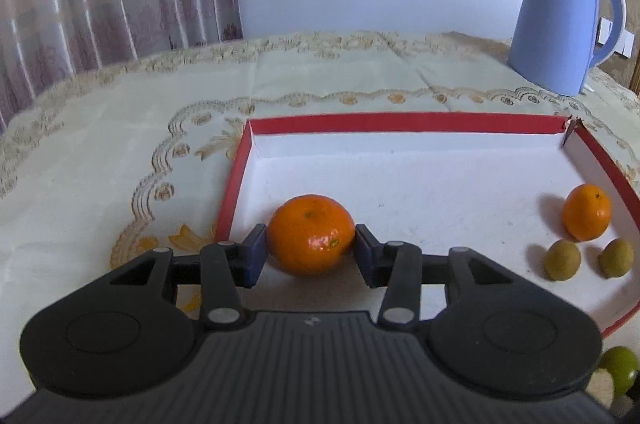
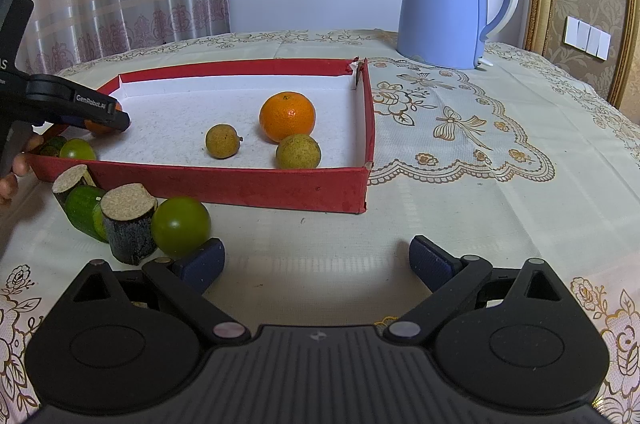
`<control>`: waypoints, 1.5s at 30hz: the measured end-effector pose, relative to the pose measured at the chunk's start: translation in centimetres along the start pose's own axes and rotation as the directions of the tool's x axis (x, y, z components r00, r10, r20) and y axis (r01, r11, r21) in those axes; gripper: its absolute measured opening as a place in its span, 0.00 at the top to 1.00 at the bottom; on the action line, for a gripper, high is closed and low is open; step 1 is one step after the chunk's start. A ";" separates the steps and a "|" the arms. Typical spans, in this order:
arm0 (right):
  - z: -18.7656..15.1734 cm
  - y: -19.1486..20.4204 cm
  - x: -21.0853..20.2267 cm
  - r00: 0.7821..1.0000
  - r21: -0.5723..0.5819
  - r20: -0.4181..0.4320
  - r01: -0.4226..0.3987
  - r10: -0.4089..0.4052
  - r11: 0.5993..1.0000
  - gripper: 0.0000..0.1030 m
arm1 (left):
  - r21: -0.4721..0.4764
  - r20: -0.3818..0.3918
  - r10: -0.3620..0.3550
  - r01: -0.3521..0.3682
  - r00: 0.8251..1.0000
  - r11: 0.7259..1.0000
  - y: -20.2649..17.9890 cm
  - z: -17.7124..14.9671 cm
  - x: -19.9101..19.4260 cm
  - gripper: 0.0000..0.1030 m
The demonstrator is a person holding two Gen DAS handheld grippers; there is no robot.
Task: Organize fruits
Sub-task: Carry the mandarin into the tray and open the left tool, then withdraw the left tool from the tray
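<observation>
My left gripper (image 1: 311, 254) is inside the red tray (image 1: 400, 122) near its left wall. Its blue pads touch both sides of a mandarin (image 1: 310, 238) that sits low on the white floor. A second mandarin (image 1: 587, 210) and two small brownish-green fruits (image 1: 562, 259) (image 1: 616, 258) lie at the tray's right. In the right wrist view the left gripper (image 2: 100, 112) reaches in from the left. My right gripper (image 2: 316, 260) hovers open over the cloth before the tray (image 2: 240, 184), with nothing between its fingers.
Outside the tray's near left corner lie a round green fruit (image 2: 181, 226), a long green fruit (image 2: 86, 212) and two dark cut stalk pieces (image 2: 128, 220). Another green fruit (image 2: 78, 149) sits inside that corner. A blue kettle (image 2: 444, 0) stands at the back right. Fingers (image 2: 16, 168) show at the left edge.
</observation>
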State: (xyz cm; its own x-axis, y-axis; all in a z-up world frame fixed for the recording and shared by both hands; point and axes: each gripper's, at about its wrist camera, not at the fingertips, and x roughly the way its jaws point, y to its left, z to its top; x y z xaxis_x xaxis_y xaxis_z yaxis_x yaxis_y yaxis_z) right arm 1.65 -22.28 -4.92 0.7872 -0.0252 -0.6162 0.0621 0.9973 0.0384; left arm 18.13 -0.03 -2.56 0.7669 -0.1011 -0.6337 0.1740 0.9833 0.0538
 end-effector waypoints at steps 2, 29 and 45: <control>0.0 0.0 0.0 1.000 0.000 0.000 0.000 0.000 1.000 0.03 | 0.016 0.015 0.018 -0.018 1.000 1.000 -0.3 0.0 -0.1 0.41; 0.0 0.0 0.0 1.000 0.001 0.000 0.000 0.000 1.000 0.02 | -0.037 0.125 -0.004 0.008 0.992 0.999 -0.1 -10.8 -12.7 0.00; -0.3 1.1 -0.9 0.994 -0.077 0.019 -0.107 0.109 0.991 0.03 | -0.070 0.034 0.008 -0.005 0.999 0.998 0.2 -11.5 -10.9 0.00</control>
State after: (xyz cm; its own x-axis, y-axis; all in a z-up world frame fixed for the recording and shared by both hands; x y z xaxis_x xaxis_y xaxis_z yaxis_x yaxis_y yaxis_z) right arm 0.83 -21.18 -4.63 0.8008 0.0825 -0.5933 -0.0702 0.9966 0.0438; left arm 2.70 3.01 -4.46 0.7890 -0.0985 -0.6064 0.1260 0.9920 0.0029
